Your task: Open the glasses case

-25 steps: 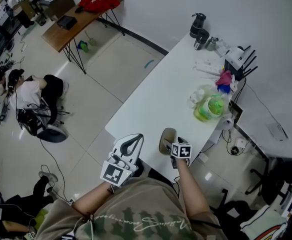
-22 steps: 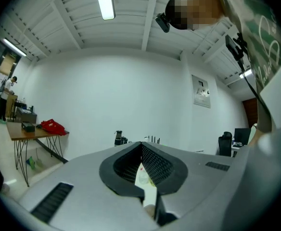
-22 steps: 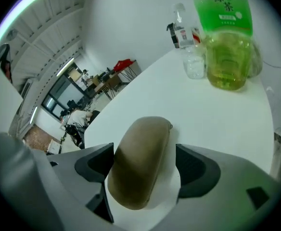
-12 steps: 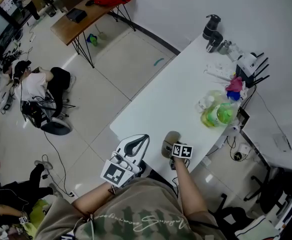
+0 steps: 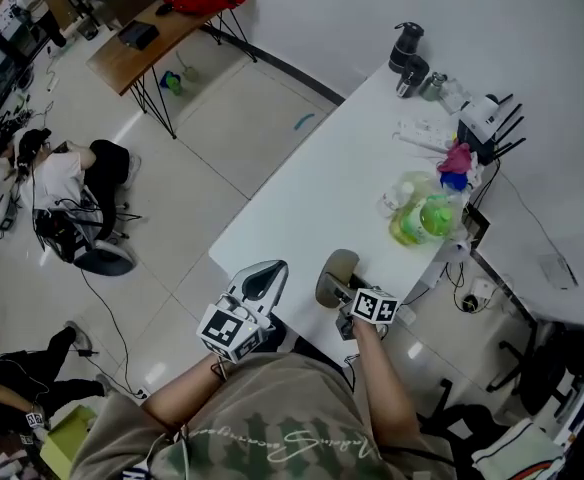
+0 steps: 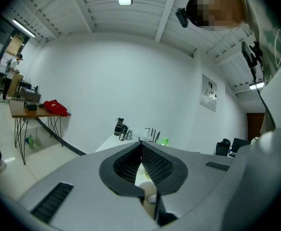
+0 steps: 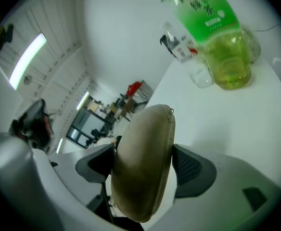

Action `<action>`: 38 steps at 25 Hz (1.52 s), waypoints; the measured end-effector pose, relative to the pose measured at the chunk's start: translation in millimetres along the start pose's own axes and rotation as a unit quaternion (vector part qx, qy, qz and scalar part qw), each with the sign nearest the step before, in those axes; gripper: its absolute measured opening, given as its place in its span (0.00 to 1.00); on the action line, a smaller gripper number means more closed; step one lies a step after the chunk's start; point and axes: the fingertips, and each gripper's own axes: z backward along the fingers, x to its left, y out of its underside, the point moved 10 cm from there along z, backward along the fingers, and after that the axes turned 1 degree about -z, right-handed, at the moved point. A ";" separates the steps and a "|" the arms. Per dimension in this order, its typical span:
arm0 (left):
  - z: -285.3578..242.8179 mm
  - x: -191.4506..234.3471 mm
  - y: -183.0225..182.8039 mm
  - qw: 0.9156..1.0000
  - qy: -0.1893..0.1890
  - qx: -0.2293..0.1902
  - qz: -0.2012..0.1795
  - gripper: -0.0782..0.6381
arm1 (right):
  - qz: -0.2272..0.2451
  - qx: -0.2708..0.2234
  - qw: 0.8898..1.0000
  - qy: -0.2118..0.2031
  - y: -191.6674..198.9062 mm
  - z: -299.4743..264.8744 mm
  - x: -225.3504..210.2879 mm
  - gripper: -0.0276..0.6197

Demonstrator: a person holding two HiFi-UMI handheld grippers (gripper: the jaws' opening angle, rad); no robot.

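Clenched on the case (image 7: 145, 148), the right gripper (image 7: 144, 163) holds it on edge above the near end of the table (image 5: 312, 188). The left gripper (image 6: 141, 146) is closed on nothing. To open the case well, I judge the right should squeeze only the lower half, leaving the seam free. The left should part its jaws and take the small pull (image 7: 172, 110) at the top end. No brand shows on the case. The bottle (image 7: 212, 28) has a green label, its print too tilted to read.
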 end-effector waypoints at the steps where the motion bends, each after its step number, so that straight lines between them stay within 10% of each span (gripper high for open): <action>1: -0.4 -0.2 1.4 1.000 0.004 0.005 0.006 0.12 | -0.007 -0.028 0.999 -0.030 -6.6 13.9 10.9 0.63; 11: -22.5 -46.4 2.2 0.988 0.144 0.048 0.039 0.12 | 0.026 -0.190 0.961 -0.198 -41.2 134.2 91.2 0.63; 18: -32.8 -90.1 4.8 0.967 0.242 0.079 0.033 0.22 | 0.072 -0.204 0.947 -0.238 -36.8 161.5 108.6 0.63; 22: -32.3 -106.3 9.6 0.958 0.267 0.093 -0.039 0.24 | 0.079 -0.215 0.932 -0.281 -31.5 172.1 110.8 0.63; 38: -28.3 -111.4 18.0 0.937 0.299 0.147 0.103 0.32 | 0.107 -0.260 0.897 -0.340 -18.4 191.5 108.7 0.60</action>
